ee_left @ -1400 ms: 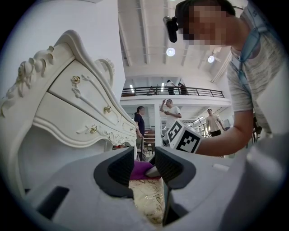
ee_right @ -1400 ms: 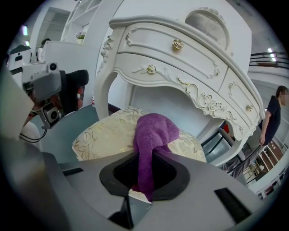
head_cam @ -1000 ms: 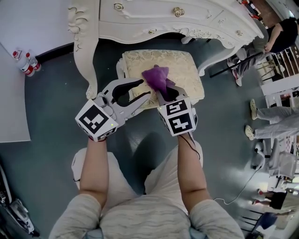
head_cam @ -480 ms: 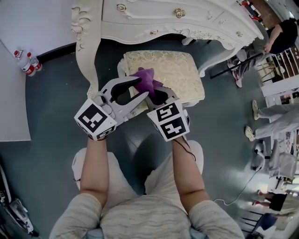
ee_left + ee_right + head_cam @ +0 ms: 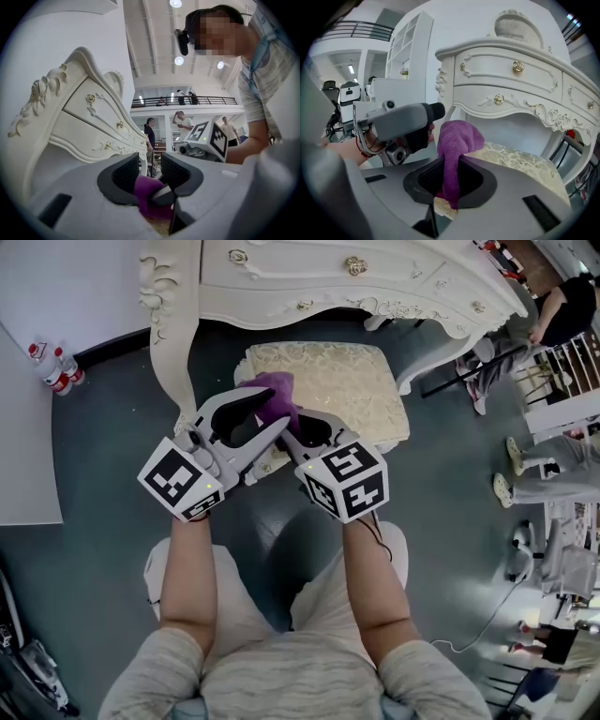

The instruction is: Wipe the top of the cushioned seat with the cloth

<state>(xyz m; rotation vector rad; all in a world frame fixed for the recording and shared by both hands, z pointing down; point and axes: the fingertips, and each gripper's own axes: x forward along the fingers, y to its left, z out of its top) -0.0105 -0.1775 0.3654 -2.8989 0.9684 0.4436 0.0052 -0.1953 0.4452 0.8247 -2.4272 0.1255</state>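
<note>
Cloth [image 5: 270, 388], purple, is clamped in the jaws of the right gripper [image 5: 298, 423] at the left edge of the cushioned seat [image 5: 361, 381], whose top extends toward frame right; the left gripper [image 5: 277, 411] stands alongside, jaws apart and empty.

Large hall: mezzanine balcony [image 5: 206, 100], ceiling lights [image 5: 177, 61], ornate white dresser [image 5: 375, 277]
</note>
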